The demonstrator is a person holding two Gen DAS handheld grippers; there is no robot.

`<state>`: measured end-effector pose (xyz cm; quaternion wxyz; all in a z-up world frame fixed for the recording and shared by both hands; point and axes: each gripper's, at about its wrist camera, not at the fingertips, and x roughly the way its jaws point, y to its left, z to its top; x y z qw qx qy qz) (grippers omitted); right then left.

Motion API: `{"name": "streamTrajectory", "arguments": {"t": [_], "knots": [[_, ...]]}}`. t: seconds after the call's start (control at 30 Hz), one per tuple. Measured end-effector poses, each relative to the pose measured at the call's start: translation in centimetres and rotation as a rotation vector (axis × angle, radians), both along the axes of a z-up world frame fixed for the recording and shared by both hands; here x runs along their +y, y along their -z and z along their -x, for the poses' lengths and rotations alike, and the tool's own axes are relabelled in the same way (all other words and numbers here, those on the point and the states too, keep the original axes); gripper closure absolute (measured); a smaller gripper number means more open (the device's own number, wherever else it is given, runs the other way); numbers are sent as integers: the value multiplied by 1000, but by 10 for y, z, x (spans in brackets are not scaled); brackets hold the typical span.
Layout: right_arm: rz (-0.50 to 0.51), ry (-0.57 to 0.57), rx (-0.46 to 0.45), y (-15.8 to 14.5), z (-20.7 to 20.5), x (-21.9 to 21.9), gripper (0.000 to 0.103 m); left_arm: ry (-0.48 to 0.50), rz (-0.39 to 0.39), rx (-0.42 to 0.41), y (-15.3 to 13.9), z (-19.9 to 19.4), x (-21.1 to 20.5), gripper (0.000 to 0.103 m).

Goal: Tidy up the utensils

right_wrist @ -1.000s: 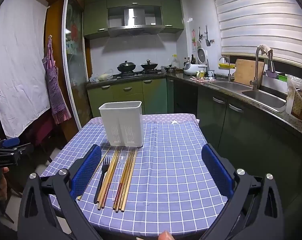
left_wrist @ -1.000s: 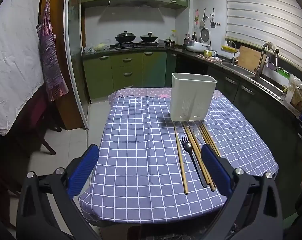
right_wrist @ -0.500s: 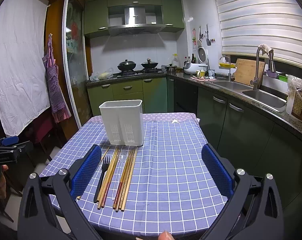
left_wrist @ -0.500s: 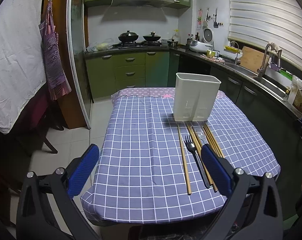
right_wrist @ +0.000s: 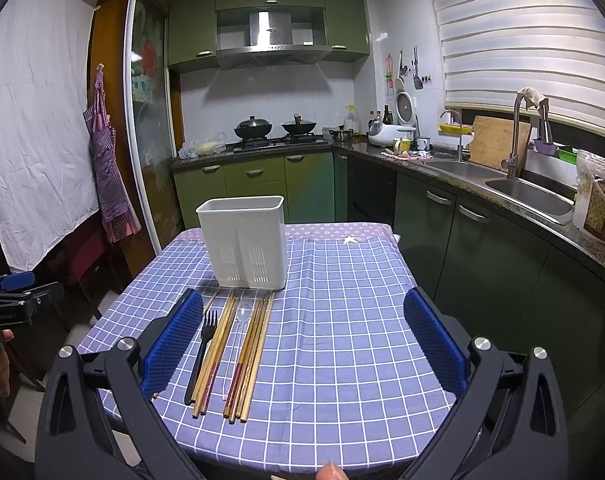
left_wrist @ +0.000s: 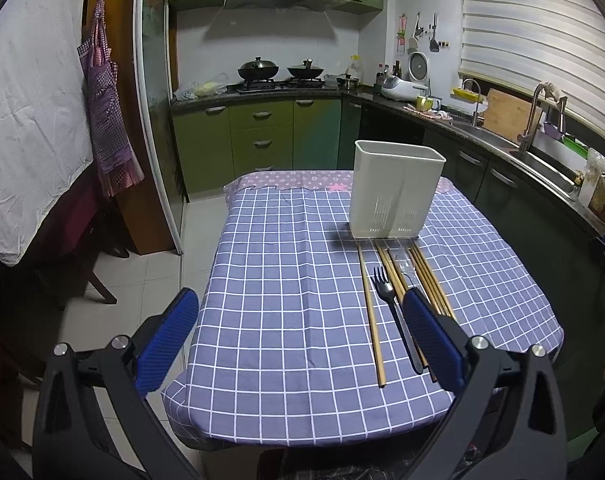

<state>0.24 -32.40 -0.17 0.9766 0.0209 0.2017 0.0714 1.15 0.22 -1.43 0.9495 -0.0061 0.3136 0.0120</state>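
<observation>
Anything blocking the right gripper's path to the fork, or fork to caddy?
Nothing visible. The right gripper is open above the table edge; the black fork lies exposed beside the chopsticks. The white caddy stands just beyond, top open.

Black gripper frames, silver screws (left_wrist: 479, 342), blue ribbed fingers (right_wrist: 436, 344).

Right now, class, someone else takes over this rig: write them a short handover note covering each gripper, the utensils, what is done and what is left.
Left gripper: open, empty, short of the table's near edge.
Right gripper: open, empty, over the near part of the checked tablecloth.
White utensil holder: upright near the table's middle; nothing shows above its rim.
Utensils lie flat in a row in front of it: black fork, wooden chopsticks, clear plastic spoon.
Done: nothing sorted yet.
Left: pick up every utensil and stand it in the holder.
</observation>
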Motion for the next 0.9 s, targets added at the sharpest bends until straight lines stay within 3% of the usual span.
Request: {"name": "streamTrajectory", "arguments": {"t": [0.9], "knots": [[6, -4, 10, 0, -3, 3, 4, -3, 3, 3, 2, -1, 3, 6]]}}
